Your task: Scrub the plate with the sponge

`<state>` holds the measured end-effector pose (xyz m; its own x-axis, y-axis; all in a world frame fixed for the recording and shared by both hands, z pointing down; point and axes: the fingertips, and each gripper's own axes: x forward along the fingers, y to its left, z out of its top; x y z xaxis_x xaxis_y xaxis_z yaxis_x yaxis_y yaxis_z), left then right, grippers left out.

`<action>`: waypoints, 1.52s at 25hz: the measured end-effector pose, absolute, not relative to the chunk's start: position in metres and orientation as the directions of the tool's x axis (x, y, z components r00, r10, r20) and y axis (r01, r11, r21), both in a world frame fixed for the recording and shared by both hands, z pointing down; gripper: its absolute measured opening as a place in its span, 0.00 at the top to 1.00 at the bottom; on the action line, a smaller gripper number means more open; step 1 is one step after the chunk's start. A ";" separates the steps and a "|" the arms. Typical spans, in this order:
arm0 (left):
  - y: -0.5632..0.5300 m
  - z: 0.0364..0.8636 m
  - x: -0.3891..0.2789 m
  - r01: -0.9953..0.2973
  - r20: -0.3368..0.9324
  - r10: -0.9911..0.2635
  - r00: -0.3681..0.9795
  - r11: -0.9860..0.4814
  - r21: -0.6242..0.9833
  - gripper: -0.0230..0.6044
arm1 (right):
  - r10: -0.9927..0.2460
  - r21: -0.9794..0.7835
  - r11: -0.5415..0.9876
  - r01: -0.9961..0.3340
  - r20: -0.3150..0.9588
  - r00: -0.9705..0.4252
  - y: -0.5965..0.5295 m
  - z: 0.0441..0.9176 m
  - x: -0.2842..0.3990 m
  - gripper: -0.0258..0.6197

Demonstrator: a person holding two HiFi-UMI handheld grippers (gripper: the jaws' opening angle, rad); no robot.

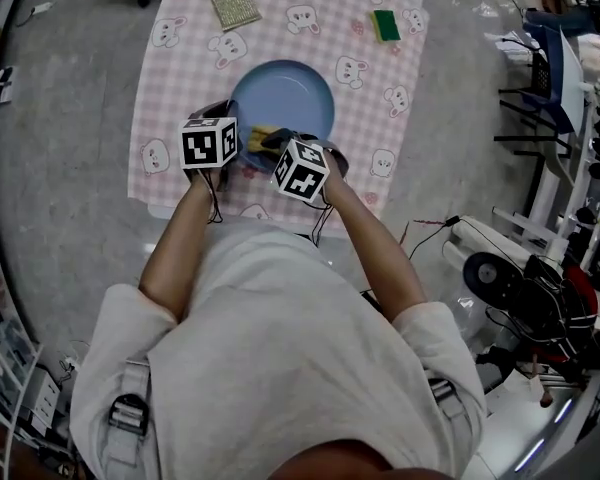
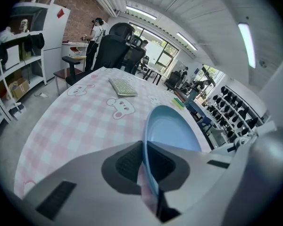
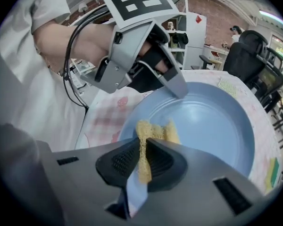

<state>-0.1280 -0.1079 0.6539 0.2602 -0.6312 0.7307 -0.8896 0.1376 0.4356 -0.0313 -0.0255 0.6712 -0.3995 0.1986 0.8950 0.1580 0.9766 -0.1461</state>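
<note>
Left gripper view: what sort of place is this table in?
Probably an office or lab workspace, not a kitchen: black office chairs stand beyond the checked tablecloth, white shelving stands at the left, and ceiling strip lights run overhead.

Left tongs (image 2: 144, 166) on plate (image 2: 172, 131) rim

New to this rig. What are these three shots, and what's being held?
No robot: a person carries two hand-held two-jaw grippers. One picture looks down from a head camera; the other two come from cameras on the grippers. A pink checked cloth carries a blue plate, with a scouring pad and a green sponge farther off. The left gripper is clamped on the plate's rim. The right gripper pinches a yellow sponge over the plate.
</note>
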 end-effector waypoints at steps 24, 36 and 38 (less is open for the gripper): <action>-0.107 0.654 -0.125 -0.886 0.720 -0.637 0.274 0.125 0.448 0.92 | 0.117 -0.129 0.991 -0.020 0.943 -0.311 -0.101 0.679 0.042 0.89; -0.113 0.648 -0.124 -0.884 0.711 -0.639 0.293 0.103 0.456 0.92 | 0.039 -0.120 0.968 -0.222 0.939 -0.341 -0.183 0.667 0.021 0.89; -0.114 0.647 -0.122 -0.878 0.705 -0.642 0.301 0.102 0.467 0.91 | 0.029 -0.129 0.957 -0.261 0.935 -0.354 -0.192 0.666 0.015 0.89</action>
